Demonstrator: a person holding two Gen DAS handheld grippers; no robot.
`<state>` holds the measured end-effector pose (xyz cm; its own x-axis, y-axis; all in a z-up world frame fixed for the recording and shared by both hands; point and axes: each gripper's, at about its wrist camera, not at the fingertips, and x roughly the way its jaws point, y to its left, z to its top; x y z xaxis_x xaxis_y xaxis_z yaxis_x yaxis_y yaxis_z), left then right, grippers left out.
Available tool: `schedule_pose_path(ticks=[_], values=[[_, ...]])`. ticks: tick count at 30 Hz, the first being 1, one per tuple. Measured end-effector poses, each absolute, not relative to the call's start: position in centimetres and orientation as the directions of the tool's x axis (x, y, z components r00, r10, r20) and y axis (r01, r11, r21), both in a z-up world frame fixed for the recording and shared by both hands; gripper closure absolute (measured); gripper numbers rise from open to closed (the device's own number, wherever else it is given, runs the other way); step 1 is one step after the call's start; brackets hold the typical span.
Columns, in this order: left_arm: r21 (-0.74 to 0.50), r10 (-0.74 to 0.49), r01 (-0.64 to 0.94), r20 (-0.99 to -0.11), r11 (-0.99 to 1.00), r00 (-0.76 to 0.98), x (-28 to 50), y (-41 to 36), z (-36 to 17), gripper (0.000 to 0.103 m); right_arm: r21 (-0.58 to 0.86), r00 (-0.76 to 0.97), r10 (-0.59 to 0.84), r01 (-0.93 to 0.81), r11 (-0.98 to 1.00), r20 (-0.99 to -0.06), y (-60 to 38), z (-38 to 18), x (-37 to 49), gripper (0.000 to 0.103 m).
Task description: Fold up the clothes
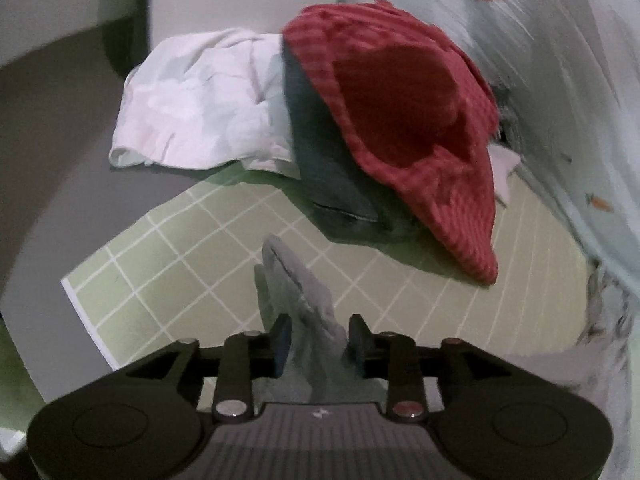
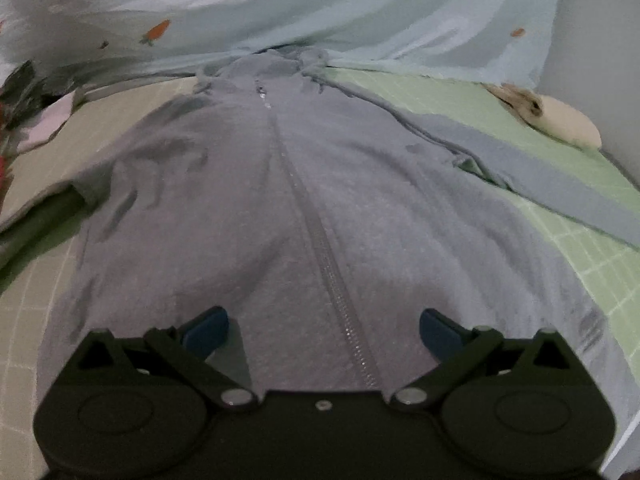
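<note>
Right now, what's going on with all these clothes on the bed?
A person is folding laundry with two hand-held grippers. The left gripper has a bunch of grey fabric between its partly open fingers, near a pile with a red striped garment. The right gripper hovers open over a grey zip-up hoodie spread flat on the green checked sheet.

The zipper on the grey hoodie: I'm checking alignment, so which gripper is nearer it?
Right. The right gripper hovers open straddling the zipper; the left gripper has grey fabric between its jaws, no zipper in view.
</note>
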<state>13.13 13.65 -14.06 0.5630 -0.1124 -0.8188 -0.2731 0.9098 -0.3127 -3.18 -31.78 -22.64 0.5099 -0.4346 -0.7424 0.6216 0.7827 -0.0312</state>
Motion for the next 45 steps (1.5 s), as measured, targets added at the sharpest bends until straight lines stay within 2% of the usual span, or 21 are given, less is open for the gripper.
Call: schedule_pose_path(ticks=[2, 4, 10, 13, 15, 17, 21, 25, 29, 30, 32, 35, 38, 40, 45], values=[[-0.355, -0.142, -0.295, -0.819, 0.887, 0.557, 13.6, 14.5, -14.2, 0.059, -0.015, 0.510, -0.438, 0.639, 0.769, -0.740, -31.9, -22.7, -3.3, 0.000], [-0.362, -0.149, -0.309, -0.826, 0.879, 0.544, 14.3, 14.9, -14.7, 0.055, -0.007, 0.515, -0.449, 0.651, 0.759, -0.730, -31.6, -23.0, -3.7, 0.000], [-0.377, -0.179, -0.376, -0.866, 0.846, 0.466, 16.0, 15.9, -16.7, 0.055, -0.012, 0.508, -0.487, 0.683, 0.730, -0.710, -30.5, -23.2, -4.1, 0.000], [-0.358, -0.184, -0.360, -0.881, 0.862, 0.436, 16.6, 15.7, -17.5, 0.055, -0.012, 0.505, -0.495, 0.691, 0.723, -0.707, -30.4, -23.2, -4.0, 0.000], [-0.361, -0.197, -0.348, -0.883, 0.866, 0.426, 16.8, 15.6, -17.8, 0.061, -0.012, 0.507, -0.501, 0.694, 0.719, -0.701, -30.2, -23.3, -4.1, 0.000], [-0.357, -0.202, -0.348, -0.889, 0.867, 0.410, 17.2, 15.3, -18.1, 0.086, -0.011, 0.510, -0.508, 0.698, 0.716, -0.695, -30.1, -23.4, -4.1, 0.000], [-0.355, -0.198, -0.325, -0.881, 0.876, 0.429, 18.2, 14.5, -17.7, 0.090, -0.014, 0.521, -0.520, 0.698, 0.716, -0.676, -29.9, -23.6, -4.0, 0.000], [-0.430, -0.240, -0.202, -0.768, 0.880, 0.594, 18.1, 13.6, -13.8, 0.090, -0.011, 0.538, -0.519, 0.687, 0.727, -0.665, -30.0, -23.7, -3.9, 0.000], [-0.522, -0.353, 0.061, -0.481, 0.851, 0.802, 14.7, 13.3, -8.8, 0.090, -0.011, 0.549, -0.520, 0.680, 0.733, -0.654, -30.0, -23.8, -4.0, 0.000], [-0.525, -0.358, 0.087, -0.440, 0.847, 0.824, 13.7, 13.3, -8.4, 0.090, -0.011, 0.552, -0.521, 0.680, 0.733, -0.652, -29.9, -23.8, -4.0, 0.000], [-0.490, -0.305, 0.050, -0.457, 0.870, 0.835, 12.3, 13.1, -8.6, 0.089, -0.009, 0.554, -0.521, 0.679, 0.734, -0.649, -29.9, -23.8, -3.9, 0.000], [-0.429, -0.192, -0.134, -0.635, 0.893, 0.749, 11.7, 13.5, -12.6, 0.088, -0.008, 0.557, -0.521, 0.679, 0.734, -0.647, -29.9, -23.9, -3.9, 0.000], [-0.389, -0.156, -0.292, -0.793, 0.874, 0.589, 11.4, 14.8, -17.0, 0.084, -0.008, 0.558, -0.521, 0.678, 0.735, -0.646, -29.9, -23.9, -3.9, 0.000], [-0.385, -0.171, -0.316, -0.826, 0.868, 0.537, 10.9, 15.4, -18.2, 0.080, -0.008, 0.558, -0.522, 0.678, 0.735, -0.645, -29.9, -23.9, -4.0, 0.000], [-0.382, -0.189, -0.316, -0.845, 0.868, 0.501, 10.6, 15.5, -18.7, 0.072, -0.008, 0.559, -0.522, 0.677, 0.736, -0.644, -29.9, -23.9, -4.0, 0.000]])
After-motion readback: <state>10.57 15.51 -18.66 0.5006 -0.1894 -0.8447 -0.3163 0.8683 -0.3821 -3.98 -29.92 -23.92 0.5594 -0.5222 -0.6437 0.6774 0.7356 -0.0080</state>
